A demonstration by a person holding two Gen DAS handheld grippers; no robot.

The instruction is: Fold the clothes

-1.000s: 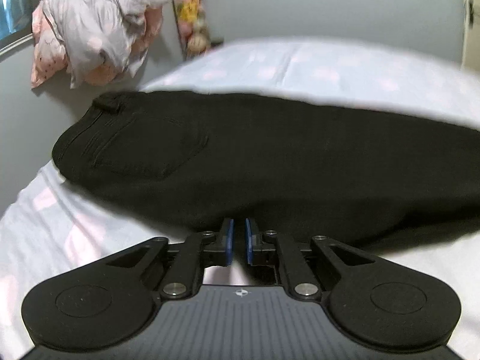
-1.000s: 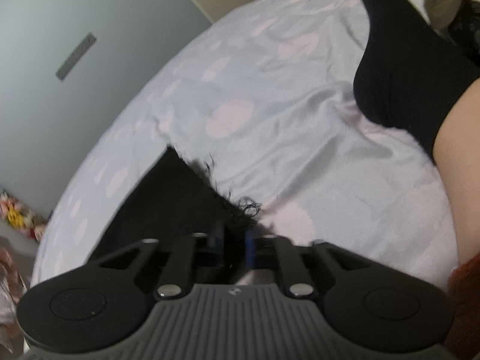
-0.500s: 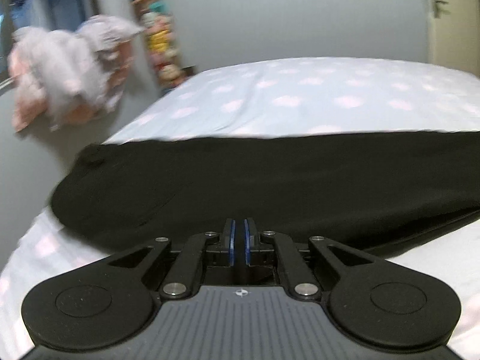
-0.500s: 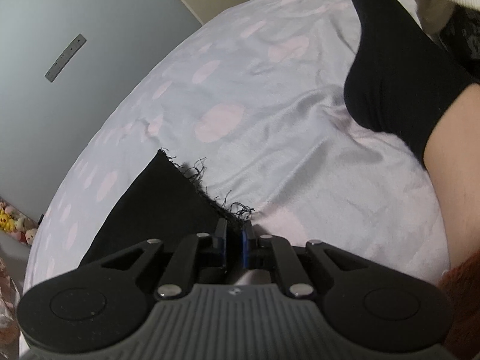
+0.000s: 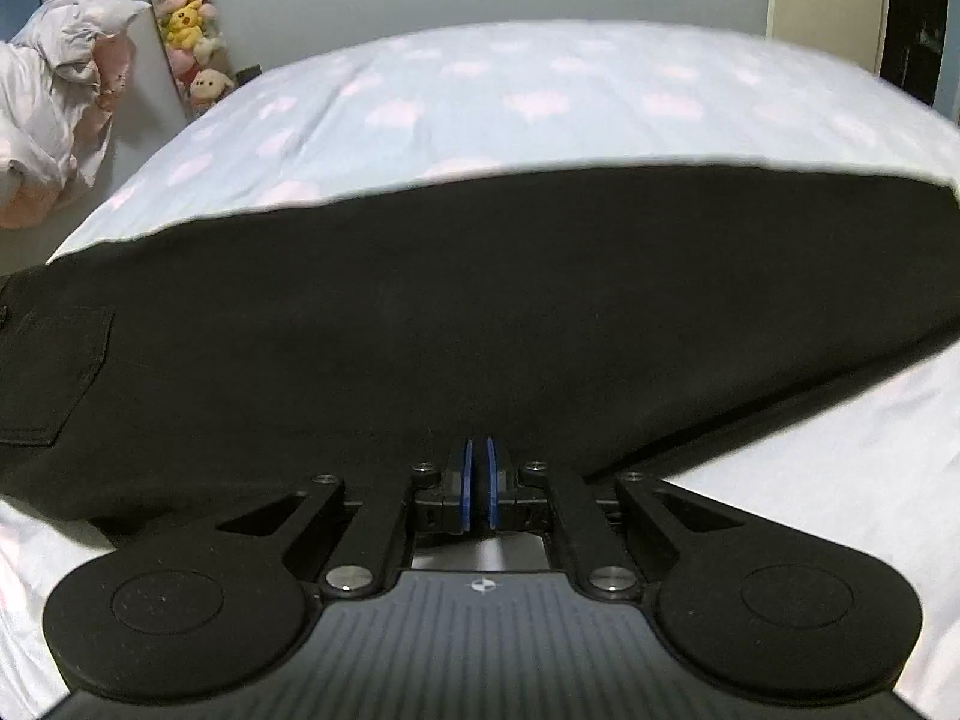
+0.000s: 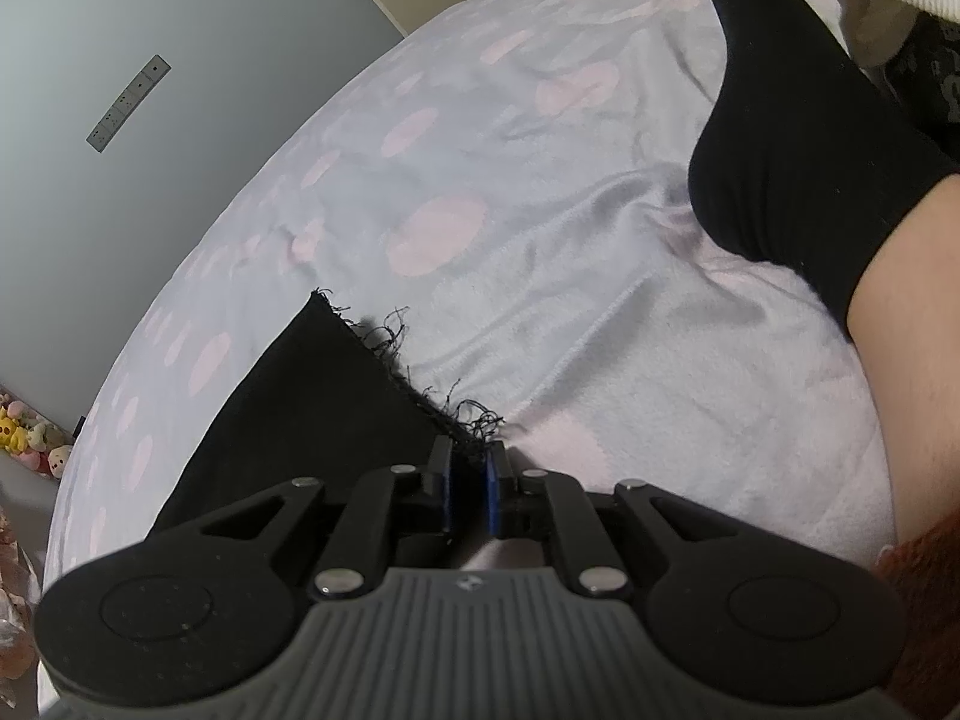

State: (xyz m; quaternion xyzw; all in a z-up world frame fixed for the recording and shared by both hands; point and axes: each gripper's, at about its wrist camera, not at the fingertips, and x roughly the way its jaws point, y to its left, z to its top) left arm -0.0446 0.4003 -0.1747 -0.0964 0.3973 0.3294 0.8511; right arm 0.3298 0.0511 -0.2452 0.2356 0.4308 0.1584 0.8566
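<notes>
Now the left tool (image 5: 475, 492) is sitting much closer to the jeans (image 5: 480, 312) than one second ago: the black cloth is filling most of its view, and the pocket (image 5: 54, 372), which was in the middle of the view before, is now lying at the far left edge. Its blue pads, which were a little apart one second ago, are now nearly pressed together at the near edge of the jeans. I cannot tell for sure, but it looks like it is pinching the cloth there.

The right tool (image 6: 470, 495) is changing the other way. Its pads were close together half a second ago, and now they are standing a bit apart around the frayed hem (image 6: 420, 378), with loose threads lying between them. So this tool is loosened, not clamping.

To my judgement, this fits either a grip that is being taken or one that is being let go, at the long edge and at the hem.

Both tools are held low, pointing forward over the bed (image 5: 540, 102). The jeans are lying flat and long across it. Farther right, a foot in a black sock (image 6: 780, 138) is resting on the sheet.
</notes>
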